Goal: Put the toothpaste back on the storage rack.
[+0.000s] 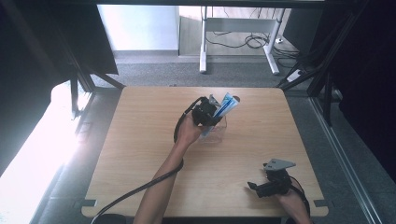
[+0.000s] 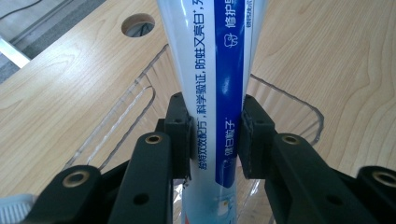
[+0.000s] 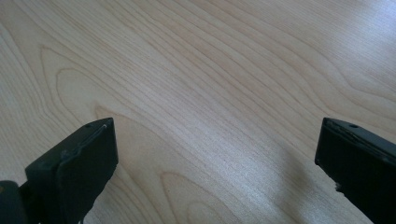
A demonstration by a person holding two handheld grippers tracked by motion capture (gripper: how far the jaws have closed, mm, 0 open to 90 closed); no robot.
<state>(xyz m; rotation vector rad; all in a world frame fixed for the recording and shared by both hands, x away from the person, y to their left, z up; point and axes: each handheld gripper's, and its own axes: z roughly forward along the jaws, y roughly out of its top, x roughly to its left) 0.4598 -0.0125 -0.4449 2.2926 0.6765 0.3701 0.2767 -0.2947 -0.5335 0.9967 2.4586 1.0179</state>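
A white and blue toothpaste tube [image 2: 215, 84] stands between the jaws of my left gripper [image 2: 215, 135], whose pads press on both its sides. Its lower end reaches down into a clear plastic holder [image 2: 140, 93]. In the high view the left gripper [image 1: 211, 114] is at the table's far middle, with the tube [image 1: 228, 105] sticking up and to the right out of the clear holder [image 1: 215, 135]. My right gripper [image 1: 258, 186] rests near the front right of the table, jaws wide apart. In the right gripper view its jaws [image 3: 215, 158] frame bare wood.
The light wooden table [image 1: 140, 154] has a round cable hole [image 2: 137, 24] near its far edge. Beyond the table are grey carpet, a white desk frame [image 1: 238, 42] and floor cables. Black frame posts stand at both sides.
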